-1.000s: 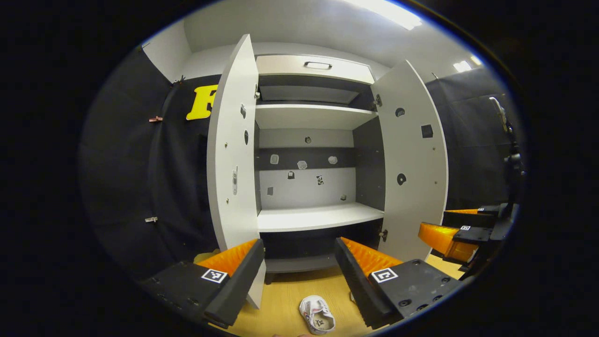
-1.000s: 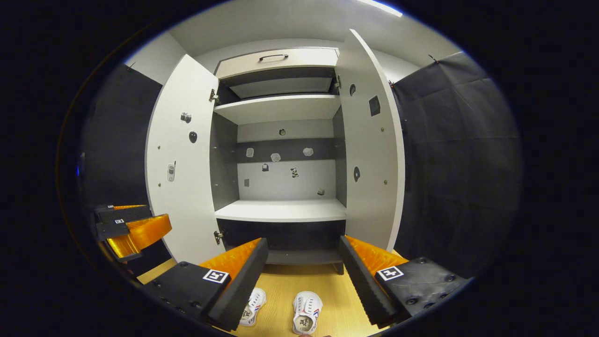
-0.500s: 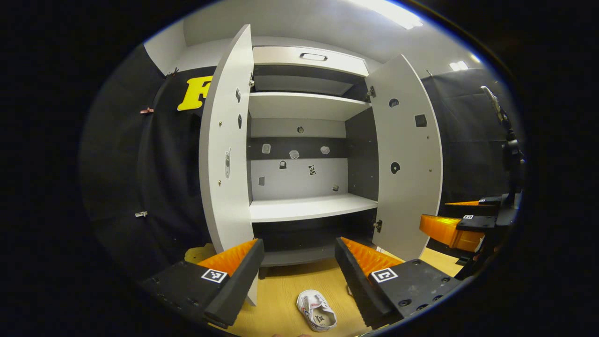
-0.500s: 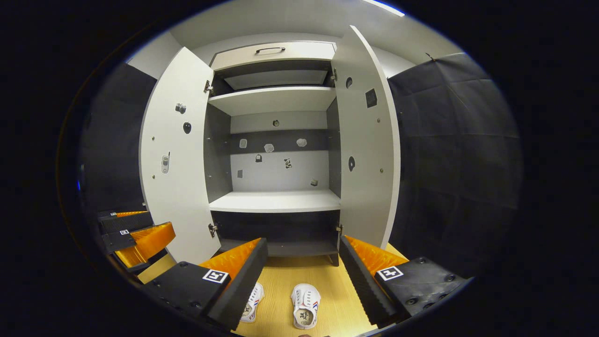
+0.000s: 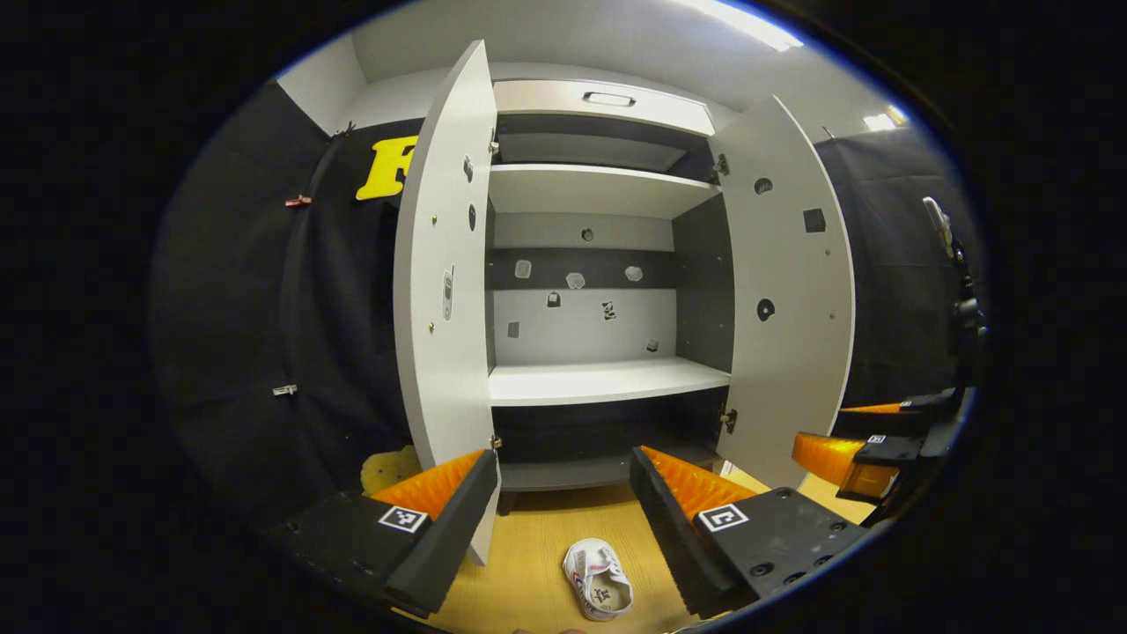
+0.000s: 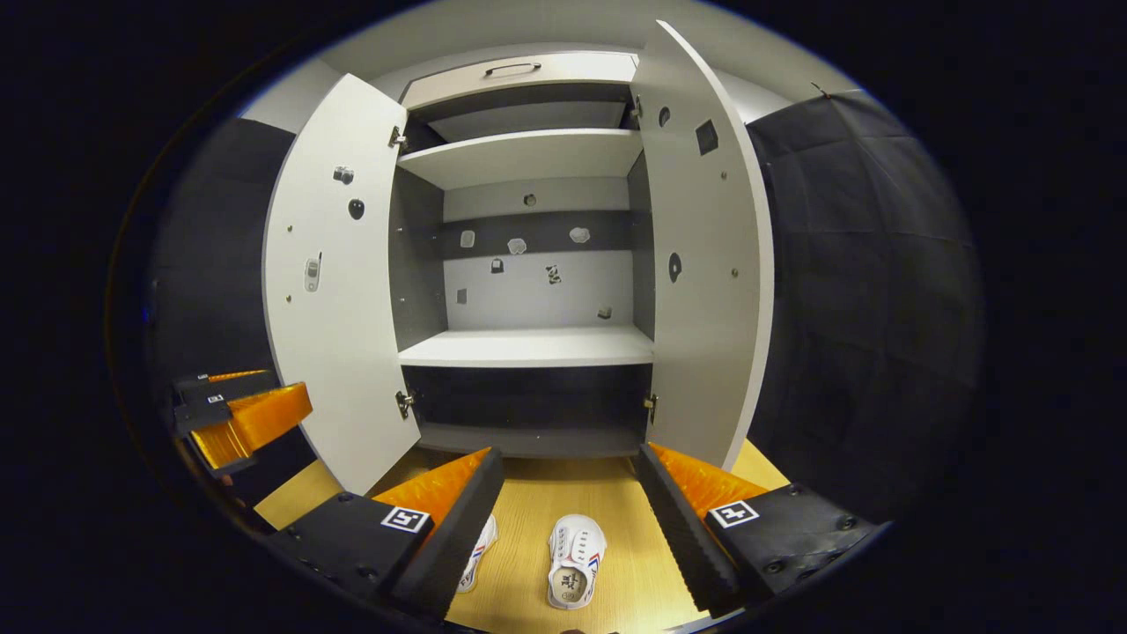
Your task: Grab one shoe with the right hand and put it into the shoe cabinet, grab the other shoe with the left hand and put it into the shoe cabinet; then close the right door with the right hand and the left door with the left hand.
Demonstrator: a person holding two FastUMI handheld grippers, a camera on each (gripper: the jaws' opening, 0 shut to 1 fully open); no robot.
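Two small white shoes lie on the wooden floor in front of the open shoe cabinet. In the right gripper view one shoe lies between my fingers' tips and the other shoe is half hidden behind the left finger. My right gripper hangs open above them. The left gripper view has one shoe under my open left gripper. Both cabinet doors, the left door and the right door, stand wide open. The white shelf is bare.
The other gripper appears at the edge of each view: at the right, at the left. Black cloth walls flank the cabinet. A drawer with a handle tops the cabinet. A dark lower compartment sits under the shelf.
Both views have tilted downward, so the cabinet sits higher and the shoes show more fully. Both grippers stay open, holding nothing.
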